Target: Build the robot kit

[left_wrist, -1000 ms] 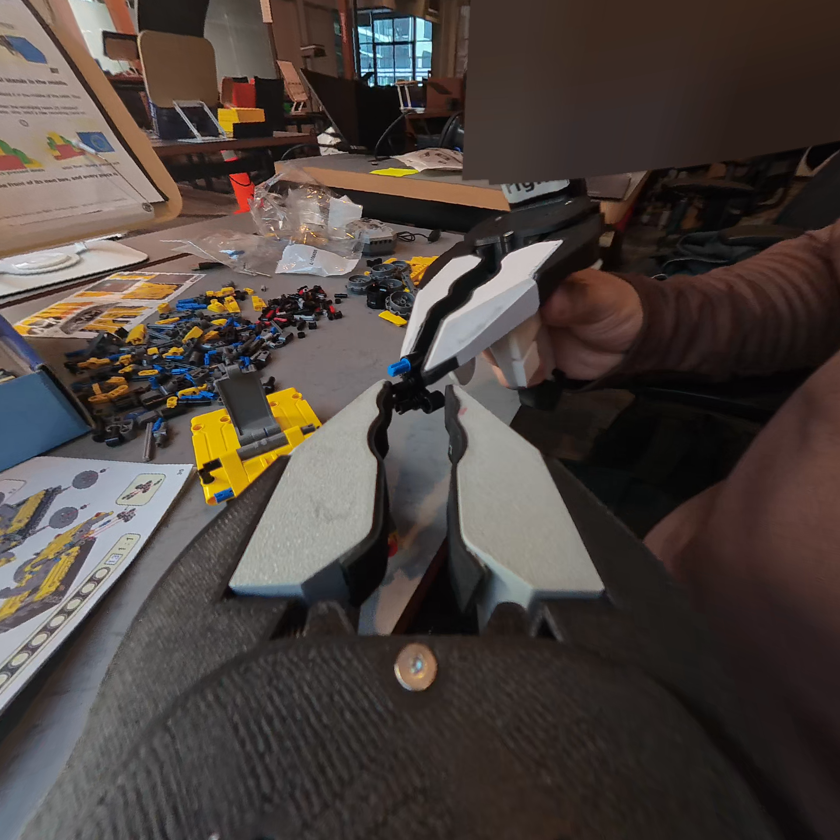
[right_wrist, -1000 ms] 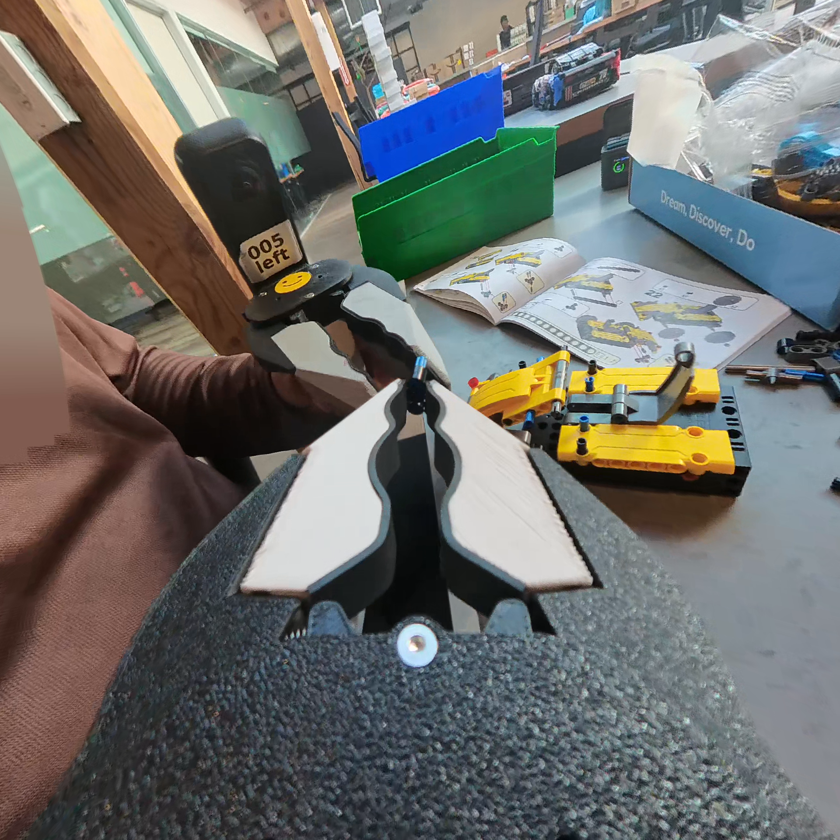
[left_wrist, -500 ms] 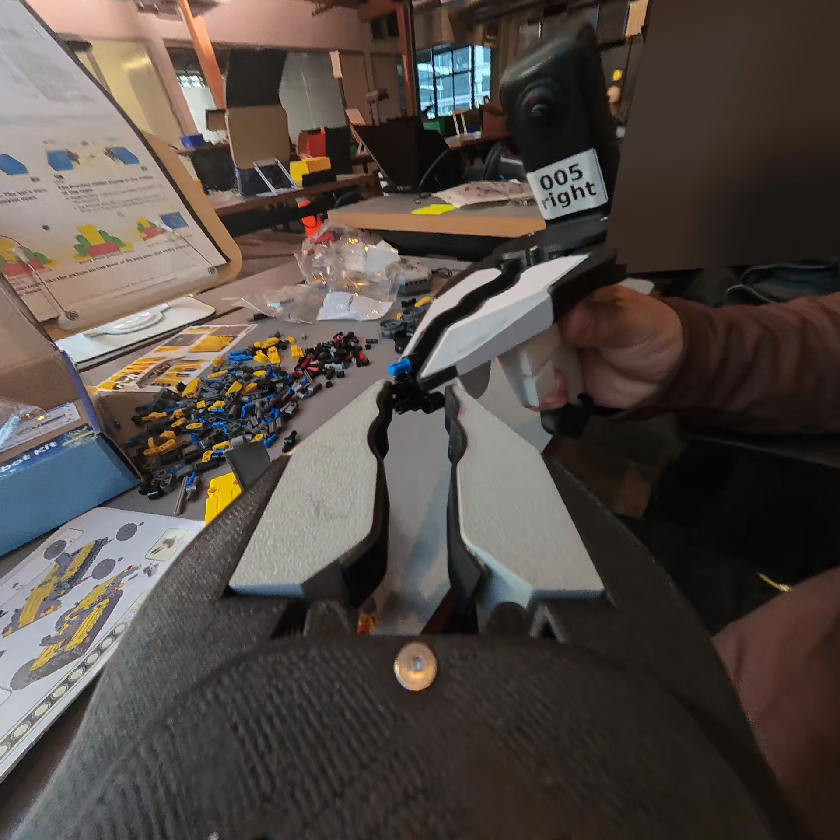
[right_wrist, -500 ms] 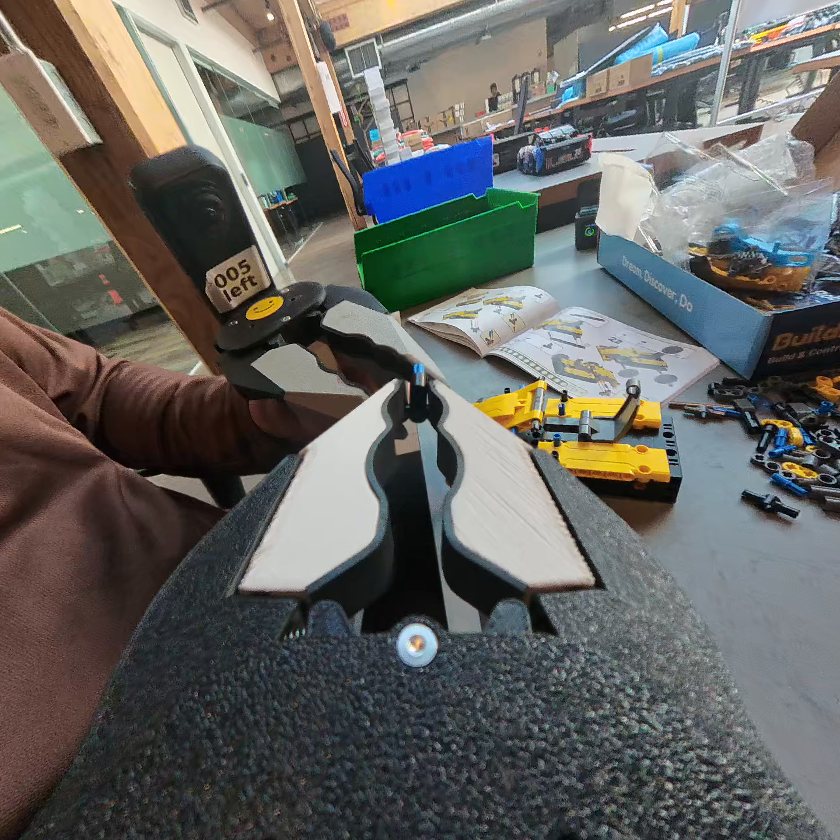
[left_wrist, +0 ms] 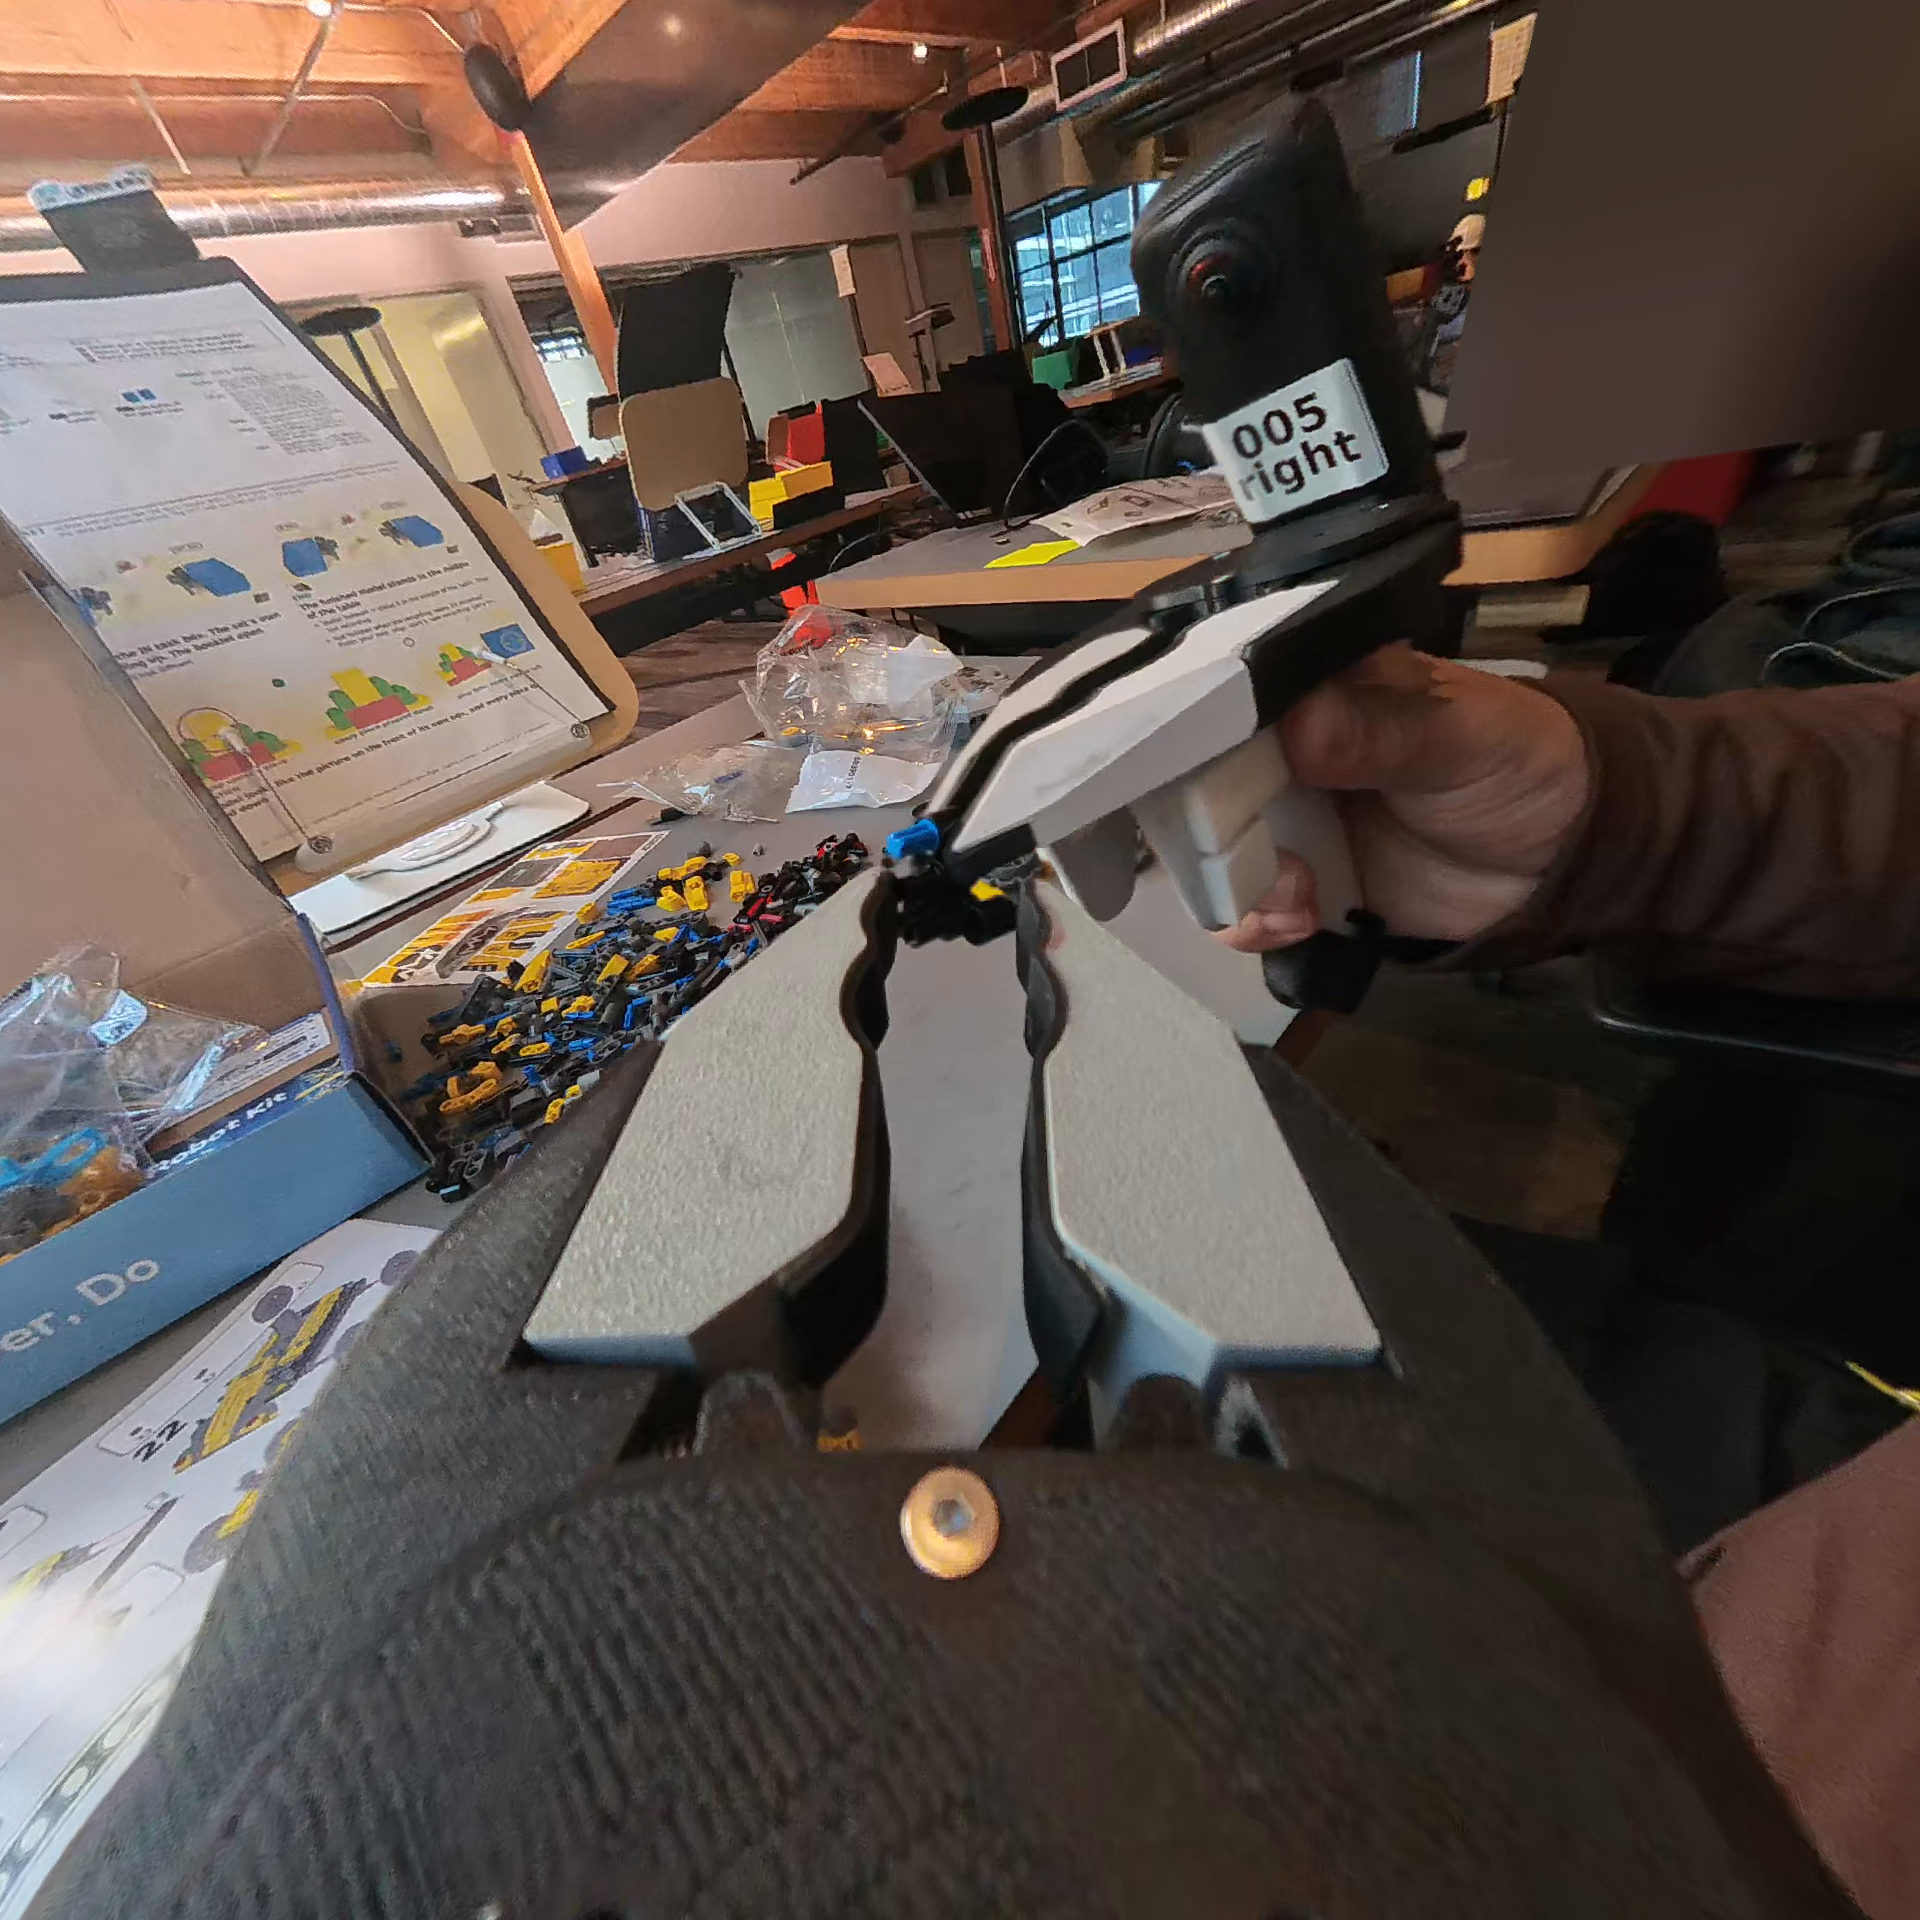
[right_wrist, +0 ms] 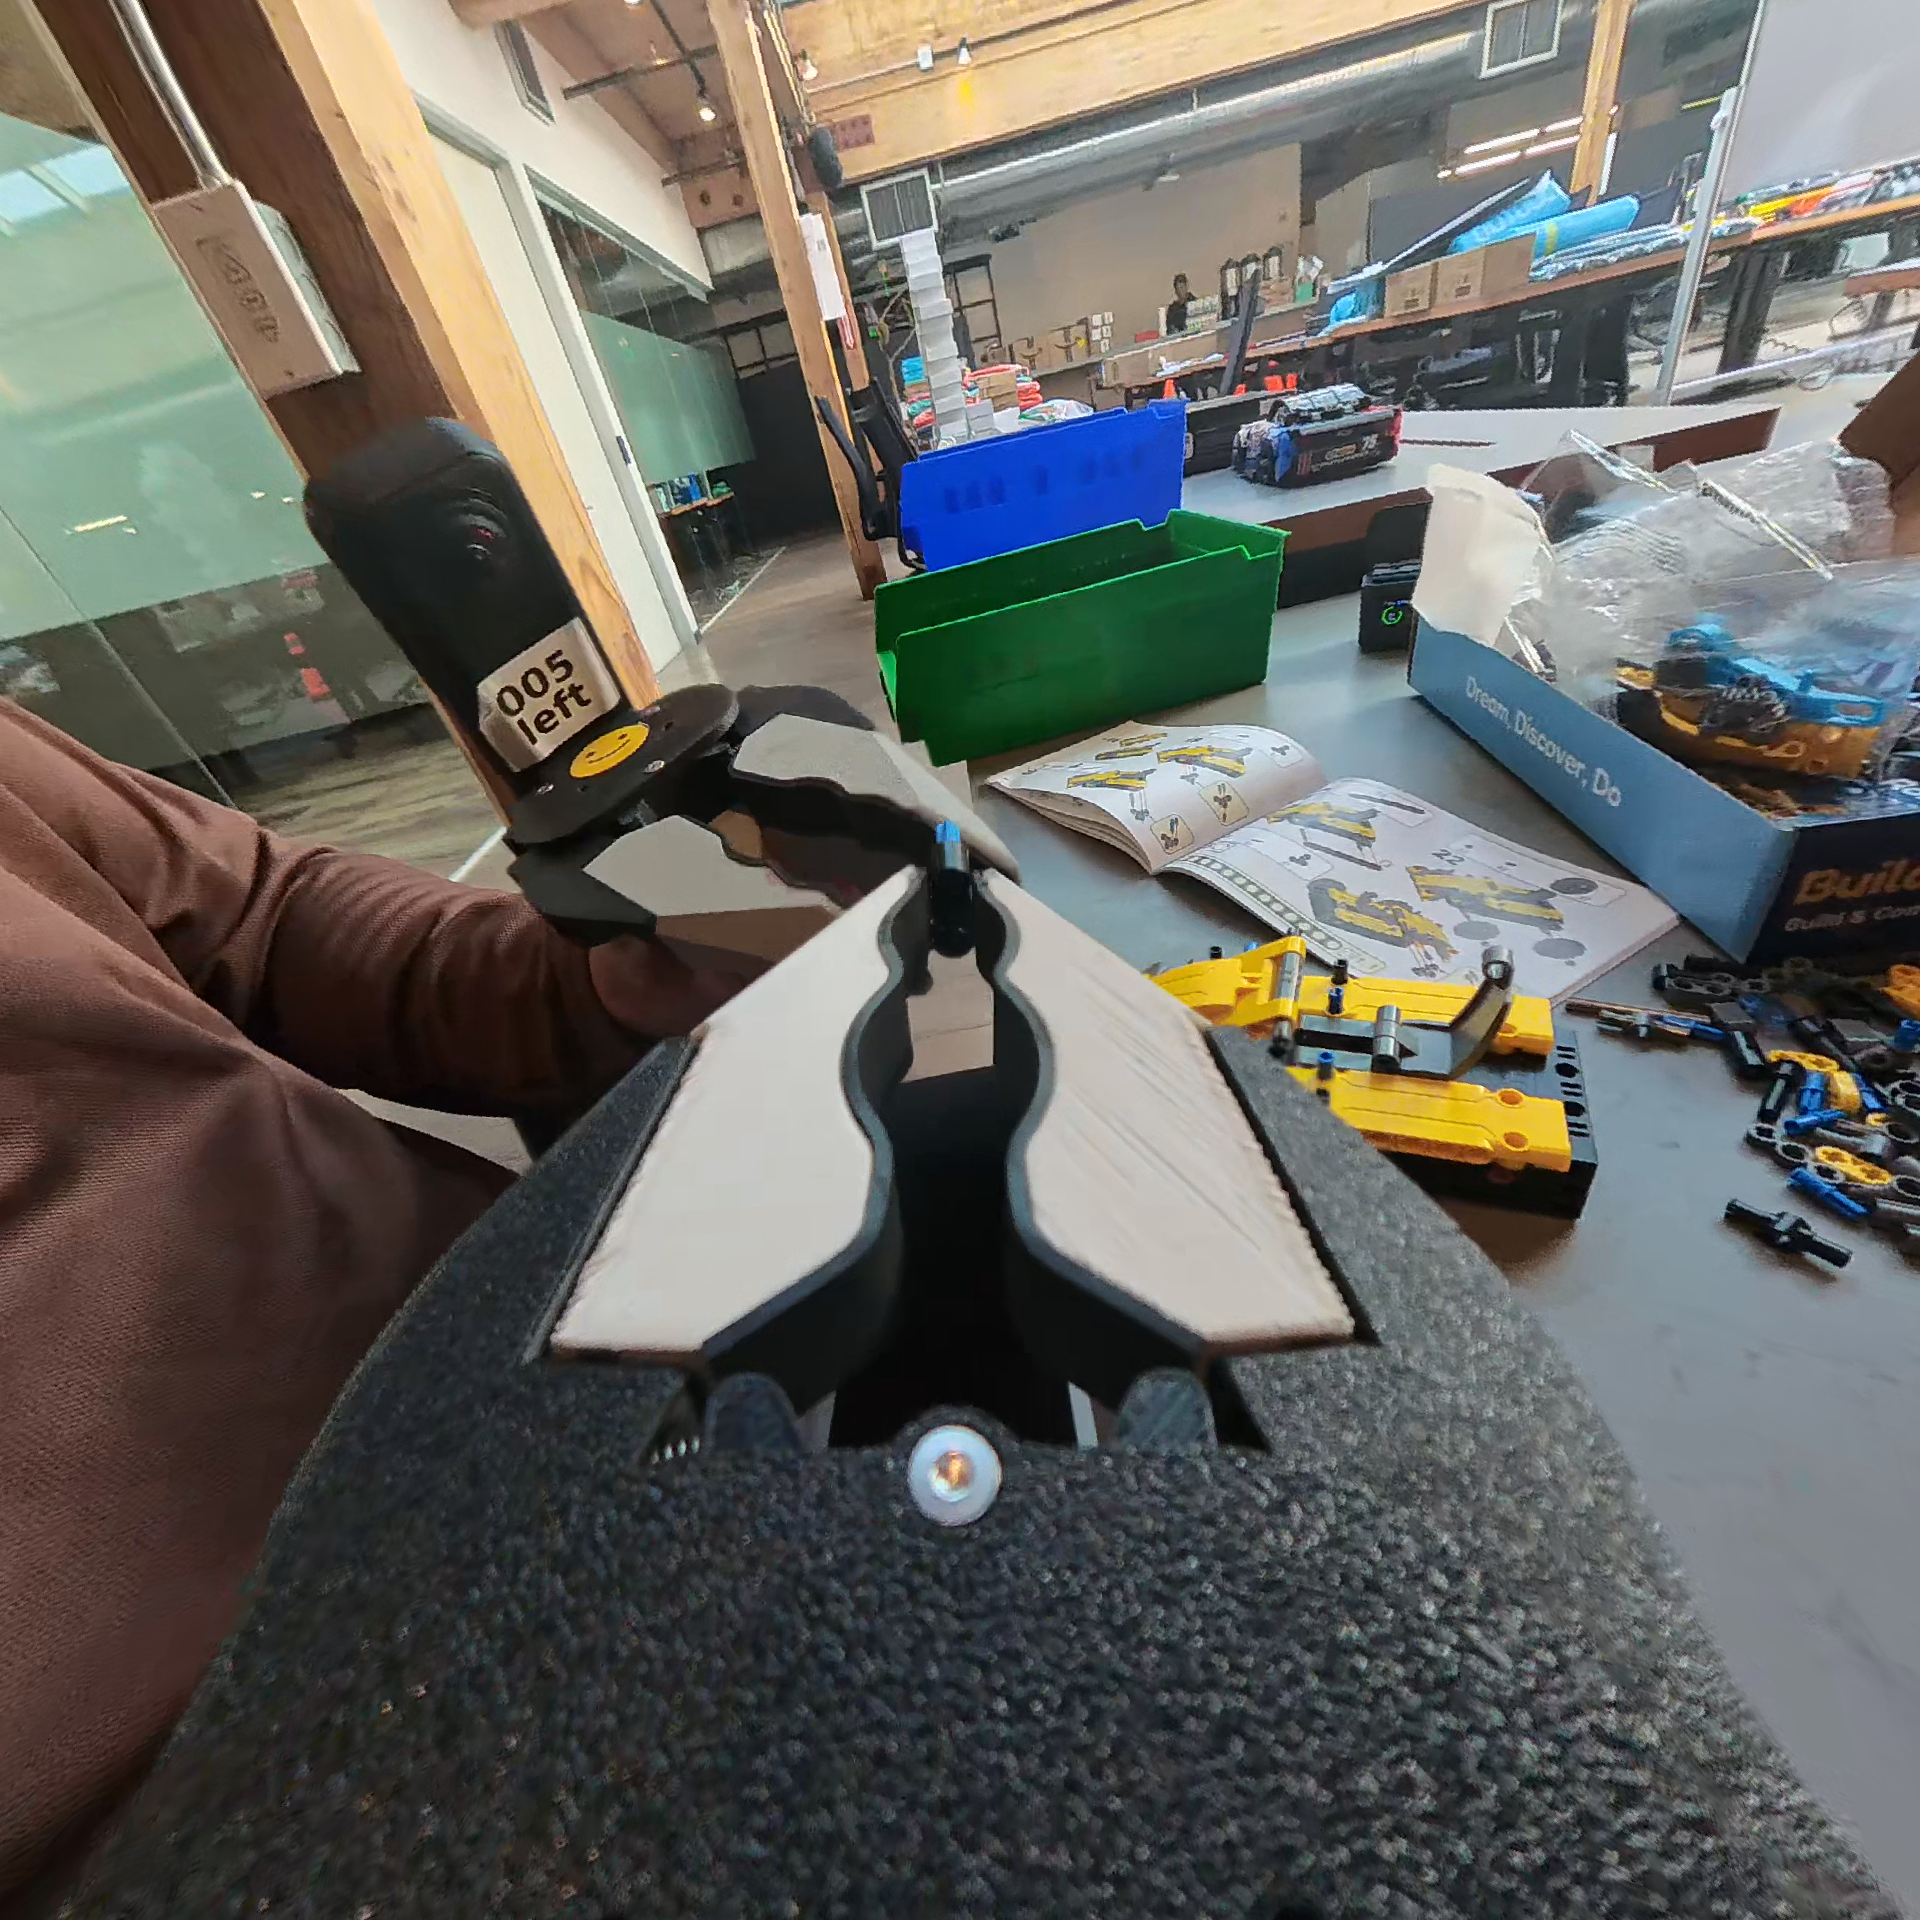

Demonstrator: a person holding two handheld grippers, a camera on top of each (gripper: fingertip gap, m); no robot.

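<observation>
Held above a grey table, the left gripper and right gripper meet tip to tip, both clamped on one small black piece with a blue pin, beside loose parts.

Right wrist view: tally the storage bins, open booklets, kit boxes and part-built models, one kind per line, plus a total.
Bins: 2, green bin and blue bin
open booklet: 1
blue kit box: 1
yellow-and-black model: 1
Total: 5

White tag, blue box: printed, unquoted.
</observation>
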